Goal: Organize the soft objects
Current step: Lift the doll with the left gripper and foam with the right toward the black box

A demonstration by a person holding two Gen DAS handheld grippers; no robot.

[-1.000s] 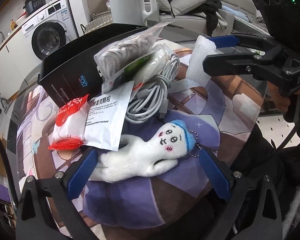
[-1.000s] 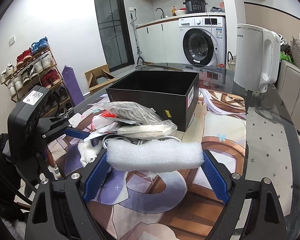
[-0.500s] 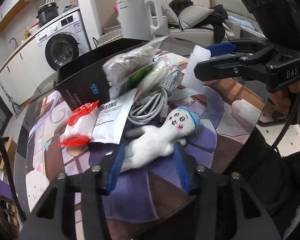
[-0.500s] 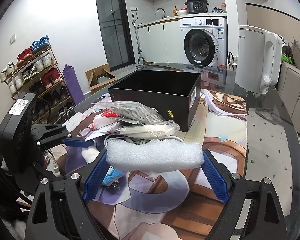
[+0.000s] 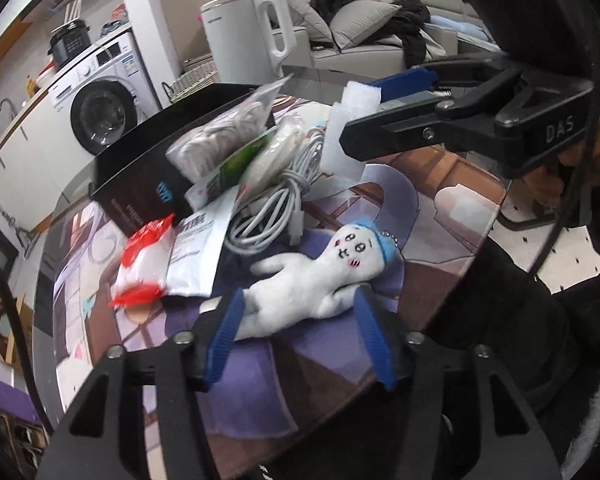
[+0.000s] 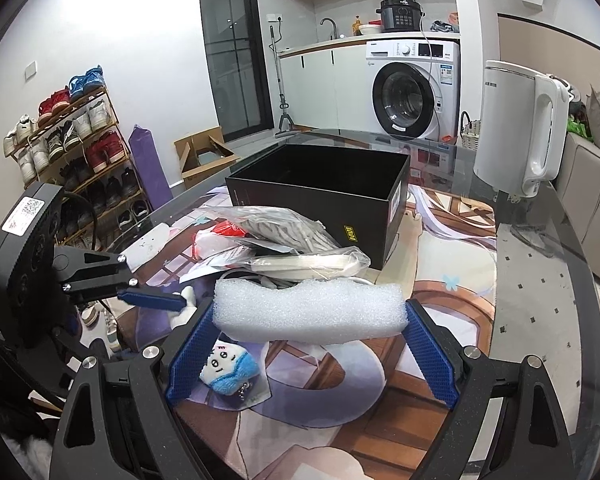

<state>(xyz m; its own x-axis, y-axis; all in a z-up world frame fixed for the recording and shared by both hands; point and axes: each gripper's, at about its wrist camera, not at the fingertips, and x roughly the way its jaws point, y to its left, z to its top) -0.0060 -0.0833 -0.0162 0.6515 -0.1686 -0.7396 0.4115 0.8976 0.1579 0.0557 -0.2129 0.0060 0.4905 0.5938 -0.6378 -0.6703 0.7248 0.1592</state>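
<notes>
Left wrist view
Left gripper (image 5: 300, 326): low in frame, jaws opening; blue pads stand on either side of the plush toy's lower body, whether they press it I cannot tell
Plush toy (image 5: 312, 280): white, blue cap, face up, lying on the printed mat (image 5: 260, 392) near the table's front edge
Pile: coiled white cable (image 5: 276, 208) just behind the toy; white printed pouch (image 5: 196, 252) and red-and-white packet (image 5: 142, 260) side by side to its left; clear bags (image 5: 224, 136) stacked on the cable, leaning against the black box (image 5: 140, 188)
Right gripper (image 5: 364, 120): reaching in from upper right, a hand (image 5: 572, 168) behind it, white foam block (image 5: 350, 128) in its jaws
Background: white kettle (image 5: 248, 36), washing machine (image 5: 100, 108), sofa with cushions

Right wrist view
Right gripper (image 6: 310, 344): jaws set wide and clamped on the ends of the foam block (image 6: 308, 310), held crosswise above the mat
Plush toy (image 6: 228, 368): head shows below the foam, on the mat
Left gripper (image 6: 156, 300): at left, one blue pad beside the toy's white body
Black box (image 6: 320, 192): open, upright, inside dark, behind the pile on the glass table (image 6: 560, 300)
Kettle (image 6: 520, 128): on the table at right, apart from the box
Far wall: shoe rack (image 6: 68, 136) left, washing machine (image 6: 412, 92) centre
</notes>
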